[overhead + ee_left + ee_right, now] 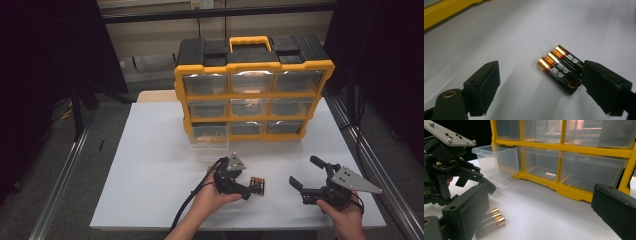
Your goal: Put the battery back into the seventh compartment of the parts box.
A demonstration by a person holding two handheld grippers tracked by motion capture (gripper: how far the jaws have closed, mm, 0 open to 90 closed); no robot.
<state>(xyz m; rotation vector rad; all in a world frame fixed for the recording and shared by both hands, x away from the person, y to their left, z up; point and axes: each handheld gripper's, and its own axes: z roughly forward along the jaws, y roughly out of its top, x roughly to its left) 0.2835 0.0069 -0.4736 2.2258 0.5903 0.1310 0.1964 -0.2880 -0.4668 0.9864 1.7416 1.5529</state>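
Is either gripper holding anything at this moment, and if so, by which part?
Nothing is held. The left gripper is open around the three batteries on the table; the right gripper is open and empty.

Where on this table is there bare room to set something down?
The white table is bare left of the pulled-out drawer and left gripper, and between the organizer and right gripper. It is crowded at the front middle, around the batteries.
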